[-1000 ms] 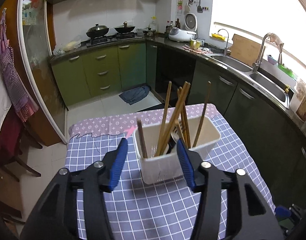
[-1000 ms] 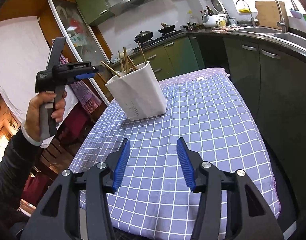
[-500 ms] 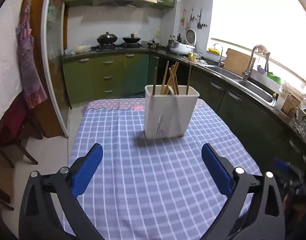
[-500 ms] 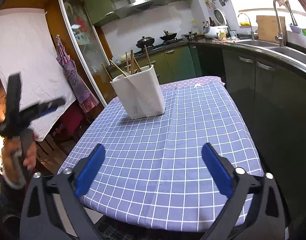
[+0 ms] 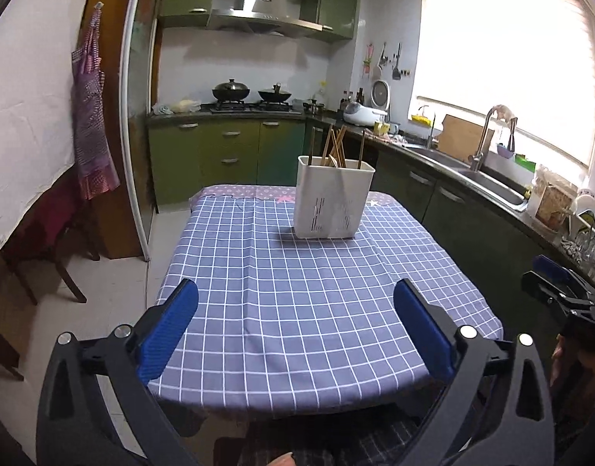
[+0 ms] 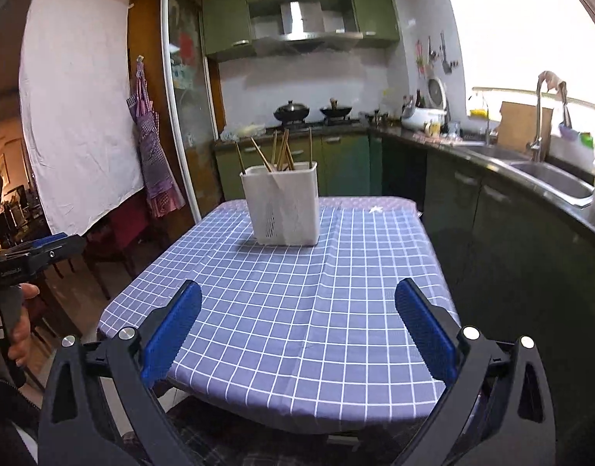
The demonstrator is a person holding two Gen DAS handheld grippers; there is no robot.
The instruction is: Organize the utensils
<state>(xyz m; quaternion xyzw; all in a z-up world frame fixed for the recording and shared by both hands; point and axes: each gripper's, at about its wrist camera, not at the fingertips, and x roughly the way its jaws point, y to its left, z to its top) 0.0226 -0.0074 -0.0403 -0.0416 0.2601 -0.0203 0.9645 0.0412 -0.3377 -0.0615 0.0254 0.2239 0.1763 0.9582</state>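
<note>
A white utensil holder (image 5: 333,199) stands upright toward the far end of the table, with several wooden chopsticks (image 5: 337,146) sticking up out of it. It also shows in the right wrist view (image 6: 282,205) with its chopsticks (image 6: 281,151). My left gripper (image 5: 296,328) is open wide and empty, held back over the table's near edge. My right gripper (image 6: 297,328) is open wide and empty, also back at the near edge. Both are far from the holder.
The table carries a blue checked cloth (image 5: 309,295). Green kitchen cabinets (image 5: 235,155) stand behind, and a counter with a sink (image 5: 487,186) runs along the right. A chair (image 5: 45,233) stands left of the table.
Both grippers have opened from a narrower gap to wide and have drawn back from the holder to the table's near edge. The holder has stayed in place.
</note>
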